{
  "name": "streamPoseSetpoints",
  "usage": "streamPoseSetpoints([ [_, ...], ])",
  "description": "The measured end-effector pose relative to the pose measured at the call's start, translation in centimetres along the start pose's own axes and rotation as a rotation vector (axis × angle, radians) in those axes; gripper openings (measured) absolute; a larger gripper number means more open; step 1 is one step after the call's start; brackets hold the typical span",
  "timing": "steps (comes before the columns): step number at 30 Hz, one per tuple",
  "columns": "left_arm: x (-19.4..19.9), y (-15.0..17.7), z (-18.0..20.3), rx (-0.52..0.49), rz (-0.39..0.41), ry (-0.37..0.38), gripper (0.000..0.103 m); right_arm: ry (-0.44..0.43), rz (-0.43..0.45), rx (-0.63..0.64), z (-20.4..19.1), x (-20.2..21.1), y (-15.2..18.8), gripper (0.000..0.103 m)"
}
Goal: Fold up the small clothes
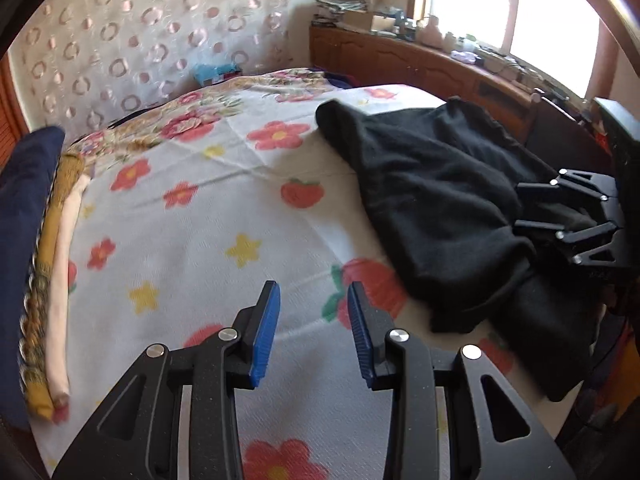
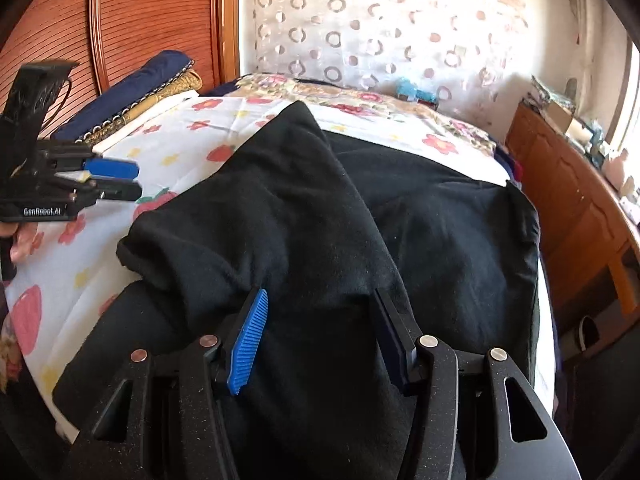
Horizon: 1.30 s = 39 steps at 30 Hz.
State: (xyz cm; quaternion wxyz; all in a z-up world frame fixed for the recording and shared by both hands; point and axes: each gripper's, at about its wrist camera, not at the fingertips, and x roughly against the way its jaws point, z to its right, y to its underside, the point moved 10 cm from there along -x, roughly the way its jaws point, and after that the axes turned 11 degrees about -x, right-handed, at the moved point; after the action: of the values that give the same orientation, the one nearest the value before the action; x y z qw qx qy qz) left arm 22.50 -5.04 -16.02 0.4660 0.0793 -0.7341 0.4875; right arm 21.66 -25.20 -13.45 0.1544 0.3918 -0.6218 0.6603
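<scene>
A black garment (image 1: 432, 200) lies crumpled on the right half of a floral bed sheet (image 1: 200, 240). In the right wrist view this garment (image 2: 304, 208) fills the middle, one layer folded over at a slant. My right gripper (image 2: 320, 294) hovers just over it, open, and the ribbed blue pad (image 2: 248, 340) is bare. From the left wrist view the right gripper (image 1: 517, 206) sits at the garment's right edge. My left gripper (image 1: 313, 286) stands open over bare sheet, left of the garment, with nothing between its pads. It shows again as the left gripper (image 2: 138, 180) at the far left.
Folded textiles (image 1: 60, 280) in navy, mustard and cream are stacked along the bed's left side. A wooden cabinet (image 1: 420, 60) with clutter runs under the window beyond the bed. A wooden headboard (image 2: 120, 20) and patterned curtain (image 2: 380, 32) stand behind. A hand (image 2: 20, 240) holds the left gripper.
</scene>
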Motion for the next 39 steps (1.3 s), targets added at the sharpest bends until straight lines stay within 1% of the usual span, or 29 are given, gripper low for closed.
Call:
streamPoseSetpoints([
  [1,0.2,-0.4,-0.2,-0.004,0.010,0.005,0.036,-0.007,-0.008,-0.009,0.2,0.1,0.0,0.055],
  [5,0.6,-1.8,-1.3,-0.009,0.040,-0.023,0.036,0.001,-0.007,-0.032,-0.6,0.5,0.0,0.055],
  [8,0.6,-2.3,-2.0,0.038,0.060,0.012,0.036,0.010,-0.006,-0.026,-1.7,0.4,-0.6,0.055],
  [10,0.6,-2.5,-2.4,0.041,0.066,0.003,0.036,0.000,0.002,-0.021,-2.3,0.8,-0.9,0.055],
  [13,0.6,-2.7,-2.7,0.055,0.075,0.012,0.036,-0.015,0.015,-0.003,-3.2,1.0,-1.5,0.055],
  [18,0.8,-2.8,-3.5,0.066,0.082,0.000,0.036,-0.053,0.009,0.014,-4.7,-0.4,-2.3,0.055],
  [25,1.9,-2.9,-3.7,0.068,0.101,-0.011,0.036,-0.087,0.003,0.058,-6.9,-1.6,-2.6,0.055],
  [29,2.5,-3.0,-4.0,0.073,0.112,-0.019,0.036,-0.088,-0.003,0.071,-6.9,-1.8,-2.6,0.055],
  [34,3.3,-2.8,-4.2,0.086,0.124,-0.028,0.036,-0.080,-0.006,0.047,-6.8,-2.2,-2.7,0.055],
  [39,3.6,-2.0,-4.0,0.100,0.116,-0.027,0.036,-0.074,-0.004,0.031,-6.3,-1.8,-2.5,0.055],
])
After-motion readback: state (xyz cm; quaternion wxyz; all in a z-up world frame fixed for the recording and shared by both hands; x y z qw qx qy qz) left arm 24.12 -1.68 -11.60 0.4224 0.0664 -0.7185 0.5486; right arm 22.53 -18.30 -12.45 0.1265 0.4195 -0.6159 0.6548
